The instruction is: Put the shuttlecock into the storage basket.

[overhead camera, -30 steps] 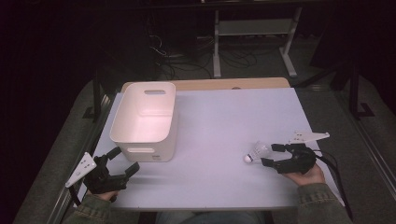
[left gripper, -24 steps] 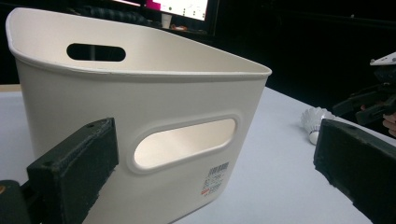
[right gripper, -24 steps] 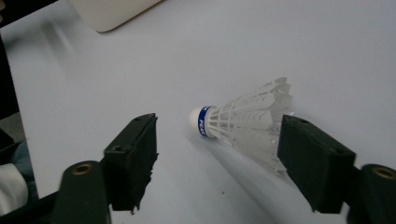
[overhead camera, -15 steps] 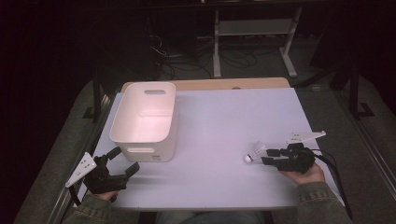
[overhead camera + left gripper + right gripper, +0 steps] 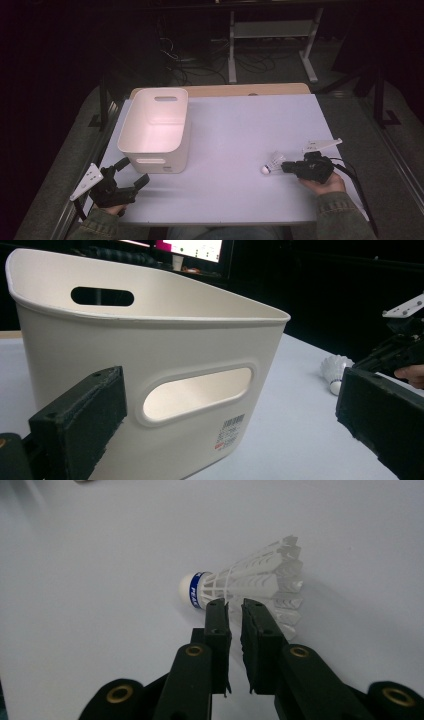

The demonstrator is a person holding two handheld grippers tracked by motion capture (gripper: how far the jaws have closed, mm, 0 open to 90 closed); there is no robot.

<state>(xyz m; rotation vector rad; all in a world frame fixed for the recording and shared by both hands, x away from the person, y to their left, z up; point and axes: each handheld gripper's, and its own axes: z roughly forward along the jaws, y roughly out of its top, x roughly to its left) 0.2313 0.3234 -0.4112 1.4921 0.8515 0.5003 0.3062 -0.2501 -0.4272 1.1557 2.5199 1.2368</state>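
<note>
We count one shuttlecock [image 5: 272, 163] lying on one table [image 5: 240, 130] at about four o'clock, our right gripper [image 5: 286, 167] having just closed its jaws on its feathers, one bin [image 5: 155, 130] at nine o'clock, and our left gripper [image 5: 131, 174] open.

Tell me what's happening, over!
Right gripper has just been closing, jaws pinching the shuttlecock's skirt edge on the table. Left gripper open by the bin. Path between looks clear.
</note>
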